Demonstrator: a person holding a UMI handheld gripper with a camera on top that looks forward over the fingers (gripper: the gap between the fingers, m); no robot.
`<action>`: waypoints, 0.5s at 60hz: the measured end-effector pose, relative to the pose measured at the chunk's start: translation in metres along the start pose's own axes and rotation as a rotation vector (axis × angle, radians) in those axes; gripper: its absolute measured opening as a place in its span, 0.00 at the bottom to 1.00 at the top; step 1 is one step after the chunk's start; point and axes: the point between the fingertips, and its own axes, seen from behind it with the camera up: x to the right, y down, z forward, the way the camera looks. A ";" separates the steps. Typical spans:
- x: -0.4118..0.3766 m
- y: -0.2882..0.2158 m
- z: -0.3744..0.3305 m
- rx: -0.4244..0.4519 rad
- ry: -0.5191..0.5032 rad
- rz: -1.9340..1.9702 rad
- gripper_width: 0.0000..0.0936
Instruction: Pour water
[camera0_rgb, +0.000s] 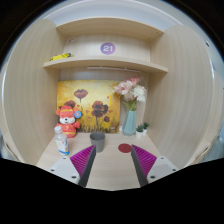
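Observation:
A small grey cup (97, 141) stands on the wooden desk (110, 165), just ahead of my left finger. A clear water bottle (62, 141) with a label stands to the cup's left, next to a fox figurine. My gripper (112, 164) is open and empty, low over the desk, with its magenta pads (87, 163) wide apart and only bare desk between them.
A red coaster (124, 148) lies ahead of my right finger. A fox figurine (68, 122), a flower painting (88, 105) and a blue vase with pink flowers (129, 120) stand at the back. A shelf (105, 62) with a purple "21" tag hangs above. Side walls enclose the desk.

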 end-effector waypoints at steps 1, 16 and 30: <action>-0.010 0.004 0.003 -0.001 -0.010 -0.004 0.76; -0.161 0.076 0.046 -0.077 -0.200 -0.030 0.77; -0.243 0.102 0.113 -0.114 -0.260 -0.036 0.77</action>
